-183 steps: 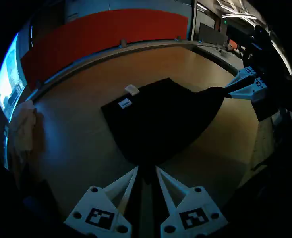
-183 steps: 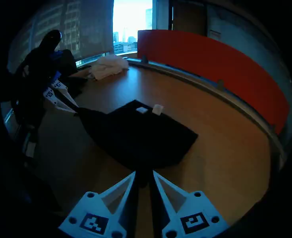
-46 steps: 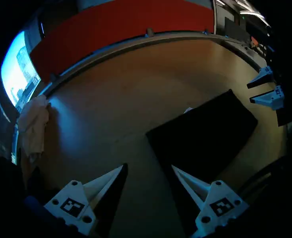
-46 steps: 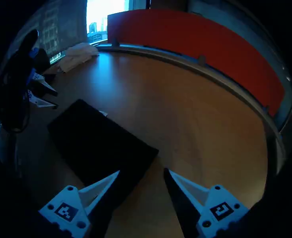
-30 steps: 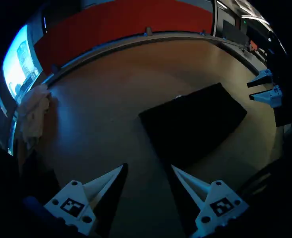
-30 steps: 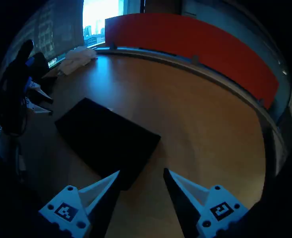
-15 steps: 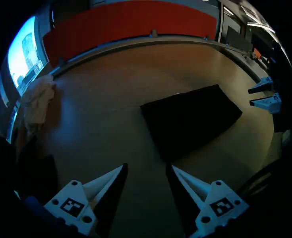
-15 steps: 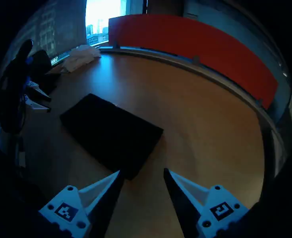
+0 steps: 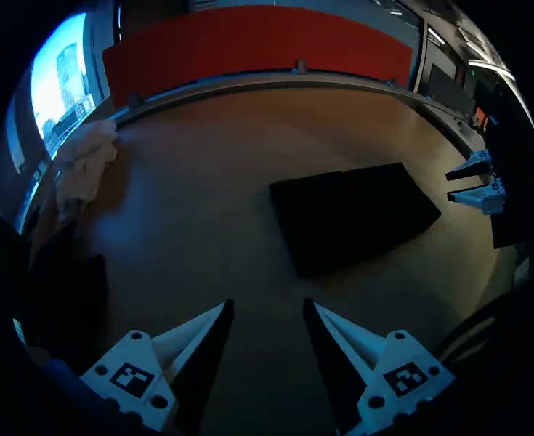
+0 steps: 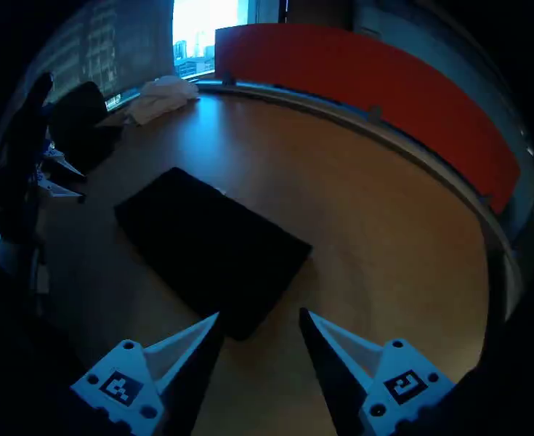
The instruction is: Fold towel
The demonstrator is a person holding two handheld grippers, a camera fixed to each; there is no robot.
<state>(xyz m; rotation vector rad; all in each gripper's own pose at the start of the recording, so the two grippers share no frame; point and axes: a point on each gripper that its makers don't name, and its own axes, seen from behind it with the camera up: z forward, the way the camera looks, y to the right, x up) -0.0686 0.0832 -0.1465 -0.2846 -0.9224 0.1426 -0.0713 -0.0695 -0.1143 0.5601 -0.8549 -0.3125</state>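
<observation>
Left gripper view: the left gripper (image 9: 267, 320) at the bottom is spread, empty; the folded towel (image 9: 352, 215) lies right of centre. Right gripper (image 10: 259, 327) likewise released.

The left gripper view rides on the left tool (image 9: 267, 304) and looks forward along it, tilted down over the table (image 9: 194, 203) toward the red partition (image 9: 252, 40). The towel (image 9: 354, 214) lies ahead, right of centre, well apart from the camera. The right gripper view rides likewise on the right tool (image 10: 259, 314), nearer the towel, which lies just ahead and left. Both views share the towel, the table around it, the red partition beyond it and a pale cloth heap (image 9: 85, 160) far from the towel, by the window (image 9: 59, 73).
</observation>
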